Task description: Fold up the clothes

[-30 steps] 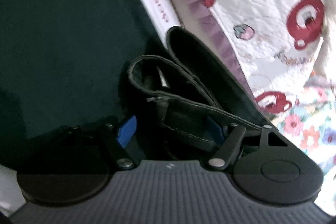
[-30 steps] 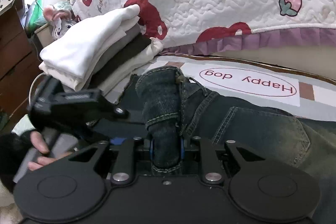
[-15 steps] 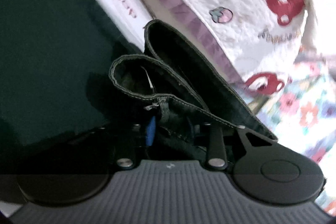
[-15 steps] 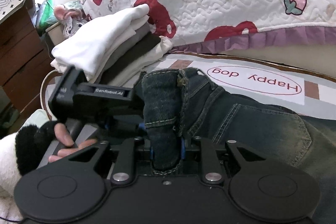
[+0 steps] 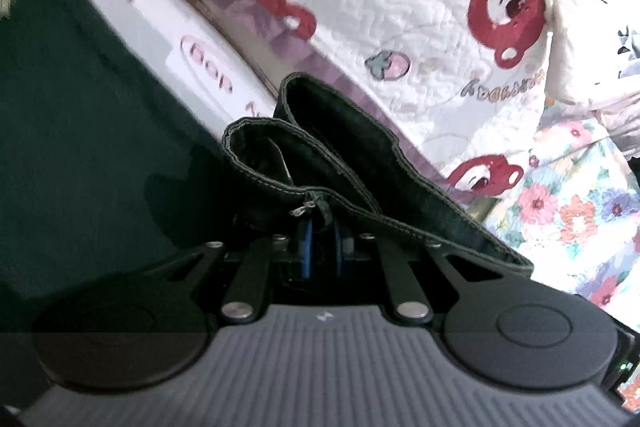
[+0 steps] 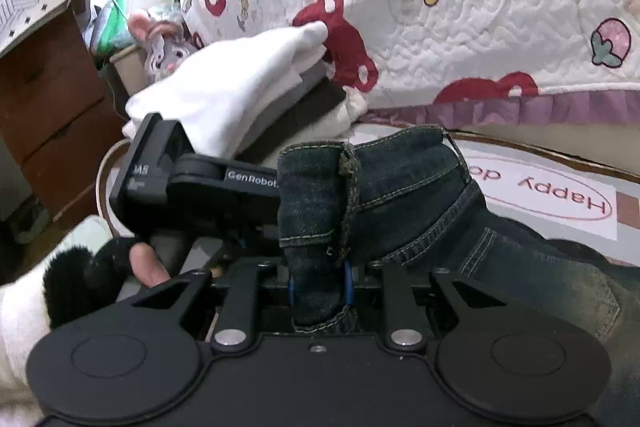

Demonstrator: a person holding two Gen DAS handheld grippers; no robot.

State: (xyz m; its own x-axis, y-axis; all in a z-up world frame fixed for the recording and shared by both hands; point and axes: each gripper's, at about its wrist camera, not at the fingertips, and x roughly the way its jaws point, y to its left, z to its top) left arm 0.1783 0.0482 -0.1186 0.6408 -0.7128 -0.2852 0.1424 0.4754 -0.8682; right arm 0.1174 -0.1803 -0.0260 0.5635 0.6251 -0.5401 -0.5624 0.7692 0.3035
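On a bed, beside a white quilt [image 6: 500, 7] printed with red bears, dark jeans [image 6: 440, 211] lie partly lifted. Right gripper [image 6: 320, 287]: fingers pinching a bunched denim fold. Left gripper [image 5: 322, 247]: fingers pinching the waistband by the zipper. Behind, folded white clothes [image 6: 224, 95] form a stack near a wooden dresser [image 6: 44, 99].

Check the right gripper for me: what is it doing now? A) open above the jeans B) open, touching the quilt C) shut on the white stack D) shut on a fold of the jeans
D: in the right wrist view the right gripper has its blue pads pressed on either side of a bunched fold of the jeans; the white stack lies untouched behind.
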